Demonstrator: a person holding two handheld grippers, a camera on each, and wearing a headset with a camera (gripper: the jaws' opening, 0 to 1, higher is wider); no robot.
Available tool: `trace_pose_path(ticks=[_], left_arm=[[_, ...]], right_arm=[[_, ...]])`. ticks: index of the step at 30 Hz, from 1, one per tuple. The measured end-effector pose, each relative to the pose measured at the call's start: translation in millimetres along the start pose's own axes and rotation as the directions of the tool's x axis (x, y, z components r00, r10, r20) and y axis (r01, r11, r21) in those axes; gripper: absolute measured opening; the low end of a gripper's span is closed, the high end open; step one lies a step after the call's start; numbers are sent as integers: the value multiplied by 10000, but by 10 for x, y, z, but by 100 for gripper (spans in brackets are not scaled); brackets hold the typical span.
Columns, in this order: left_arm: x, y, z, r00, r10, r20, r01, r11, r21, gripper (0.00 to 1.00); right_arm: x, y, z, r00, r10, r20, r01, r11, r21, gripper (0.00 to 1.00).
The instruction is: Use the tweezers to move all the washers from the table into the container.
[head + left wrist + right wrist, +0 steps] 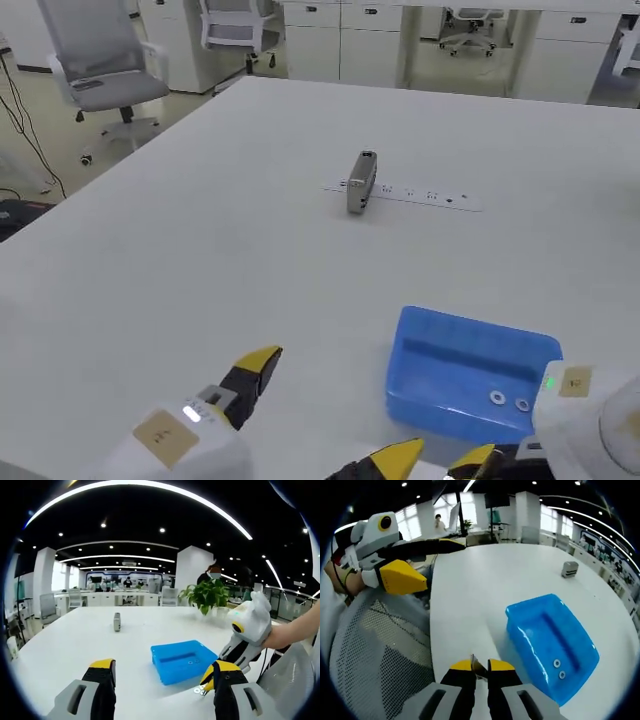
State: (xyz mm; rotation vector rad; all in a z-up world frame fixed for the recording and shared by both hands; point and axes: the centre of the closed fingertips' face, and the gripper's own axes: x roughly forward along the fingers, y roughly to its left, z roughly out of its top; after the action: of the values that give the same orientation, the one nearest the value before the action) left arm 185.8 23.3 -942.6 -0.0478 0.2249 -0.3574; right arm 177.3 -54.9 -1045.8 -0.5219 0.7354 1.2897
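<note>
Tongs first, from where I stood: the left gripper [161,666] had its yellow-tipped jaws spread wide, and it sat at the lower left of the head view. The right gripper [480,666], at the lower right edge of the head view, had its jaws pressed nearly together on thin metal tweezers [475,664]. Their pale tip poked up between the yellow pads at the bottom centre of the right gripper view. A hand [280,636] held that gripper at the right side of the left gripper view.

A broad white table [200,250] took up most of the head view. A grey mesh-backed chair [370,650] covered the lower left of the right gripper view. A blue rectangular plastic container [480,325] stood on the table at the lower right of the head view, just beside the right gripper. Toward the upper centre of that view, a small grey metal box [361,182] stood upright on one end of a flat white strip [430,195], well apart from the container.

Two small silver ring washers [497,398] lay side by side on the container's floor, near its lower right corner in the head view. In the left gripper view a few pale rings [198,690] lay on the table just beside the right-hand jaw tip, too small for me to count.
</note>
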Motion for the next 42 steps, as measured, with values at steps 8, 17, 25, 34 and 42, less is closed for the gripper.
trace_pose_path(ticks=[8,17,25,34,42], left_arm=[[-3,-29,74,9988,-147,476,168,9989,-427,89],[-16,60,68,9984,277,496,-262,9992,-316,90],[-7,17,43,9994,127,321,-119,9996,-248,88],[-4,-10,8,10000,17,95,-16,9999,-113,87],[-13,-52,9,9996,-291,72,290,9995,98,85]], right_arm=[[-15,-11,-45,9991,-191,383,221,9967,-777,3],[-3,-47,-10,9952,8,977,61,9975,-706,2],[-12,-74,-18,9883,-481,1448,416,9980,470,2],[-47,-163,-12,9804,-1195,1564,863,9751,2043,2],[-190,-231,87,9522,-2329,1977,1552,9263,3433,3]])
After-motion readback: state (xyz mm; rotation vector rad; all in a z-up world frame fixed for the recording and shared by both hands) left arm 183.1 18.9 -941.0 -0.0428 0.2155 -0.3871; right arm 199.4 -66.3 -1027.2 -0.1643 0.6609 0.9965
